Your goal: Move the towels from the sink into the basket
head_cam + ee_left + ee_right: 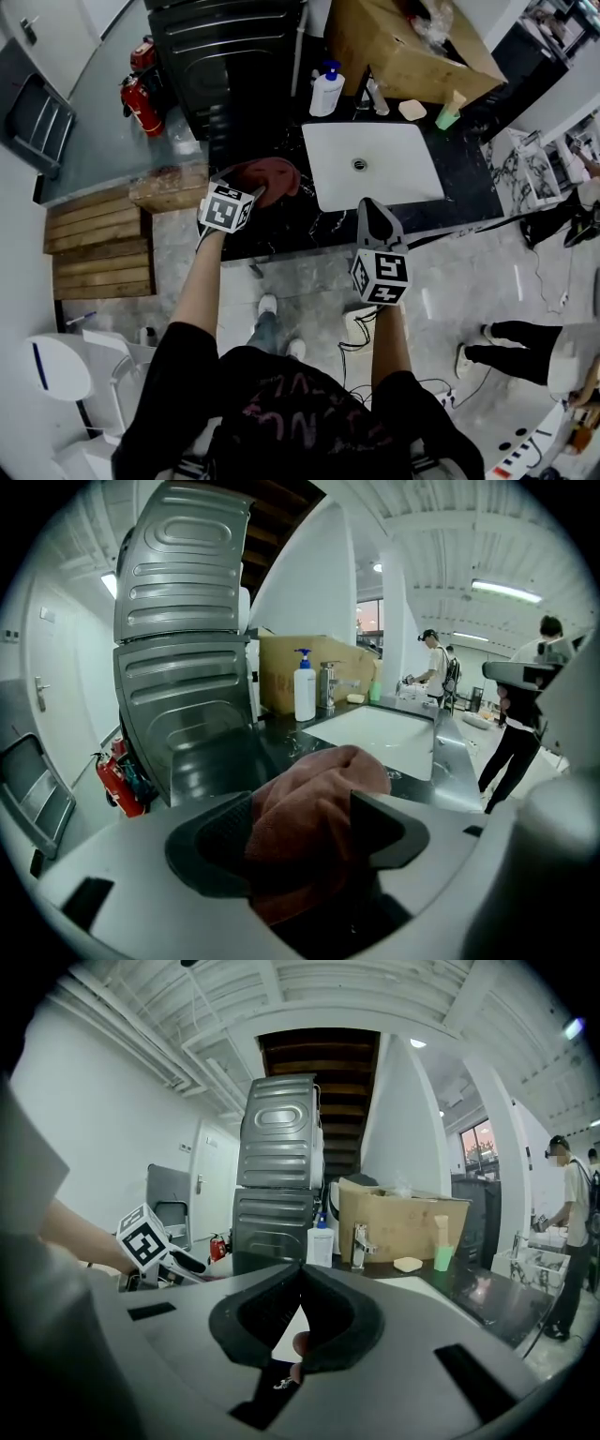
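Observation:
A reddish-brown towel (pixel 278 175) lies bunched on the black counter, just left of the white sink (pixel 375 187), whose basin holds nothing. My left gripper (pixel 259 193) reaches onto the towel's near edge. In the left gripper view its jaws stand wide apart, with the towel (pixel 314 803) bulging up between them. A brown woven basket (pixel 169 187) sits left of that gripper, at the counter's end. My right gripper (pixel 368 206) hovers at the counter's front edge before the sink; its tips (pixel 302 1271) meet with nothing between them.
A soap bottle (pixel 326 92), a tap (pixel 377 98), a sponge, a green cup (pixel 448 112) and a cardboard box (pixel 412 47) line the back of the counter. A dark metal machine (pixel 234 56) stands behind the towel. Fire extinguishers (pixel 141 98) stand left; a person (pixel 525 347) stands right.

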Motion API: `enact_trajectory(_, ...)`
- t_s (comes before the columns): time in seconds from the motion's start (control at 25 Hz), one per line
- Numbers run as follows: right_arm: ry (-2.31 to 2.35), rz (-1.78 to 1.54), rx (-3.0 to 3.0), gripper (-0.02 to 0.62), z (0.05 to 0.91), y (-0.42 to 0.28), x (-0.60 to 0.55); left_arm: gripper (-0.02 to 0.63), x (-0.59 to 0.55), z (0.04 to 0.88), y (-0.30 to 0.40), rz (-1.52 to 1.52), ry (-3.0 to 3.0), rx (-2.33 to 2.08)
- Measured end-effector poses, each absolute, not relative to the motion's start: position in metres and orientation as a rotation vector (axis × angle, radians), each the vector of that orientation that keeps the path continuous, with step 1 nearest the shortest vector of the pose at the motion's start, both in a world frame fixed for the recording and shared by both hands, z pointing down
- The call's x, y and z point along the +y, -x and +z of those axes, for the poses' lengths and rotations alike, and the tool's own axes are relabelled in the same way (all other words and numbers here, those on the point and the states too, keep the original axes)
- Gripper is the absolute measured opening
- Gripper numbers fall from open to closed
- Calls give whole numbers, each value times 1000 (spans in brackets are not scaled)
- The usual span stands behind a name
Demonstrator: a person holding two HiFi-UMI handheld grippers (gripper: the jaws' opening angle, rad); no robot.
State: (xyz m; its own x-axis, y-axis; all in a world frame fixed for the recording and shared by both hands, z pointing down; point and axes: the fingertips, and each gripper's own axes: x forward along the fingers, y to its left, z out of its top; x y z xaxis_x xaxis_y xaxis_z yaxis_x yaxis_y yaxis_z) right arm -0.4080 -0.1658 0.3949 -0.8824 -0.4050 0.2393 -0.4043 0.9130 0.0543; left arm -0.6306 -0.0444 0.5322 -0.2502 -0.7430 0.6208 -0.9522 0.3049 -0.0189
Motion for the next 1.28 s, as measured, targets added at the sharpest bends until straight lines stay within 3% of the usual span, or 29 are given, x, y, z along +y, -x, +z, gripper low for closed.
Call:
enact_trajectory(0.48, -644, 4, -2783, 15, 410, 415, -185, 336, -63, 570, 644, 572, -1489, -1947)
enact_trajectory(0.56, -649, 7, -2780, 15, 411, 416, -187, 299, -64, 571, 645, 599, -1493, -1936)
enact_trajectory(0.68, -650, 11, -2777, 15, 413, 418, -187, 141, -64, 569, 646, 616, -1498, -1938)
enact_trajectory(1.28, -652, 17, -2820, 15, 395, 422, -176, 95, -56, 510, 639, 457, -1563, -2049)
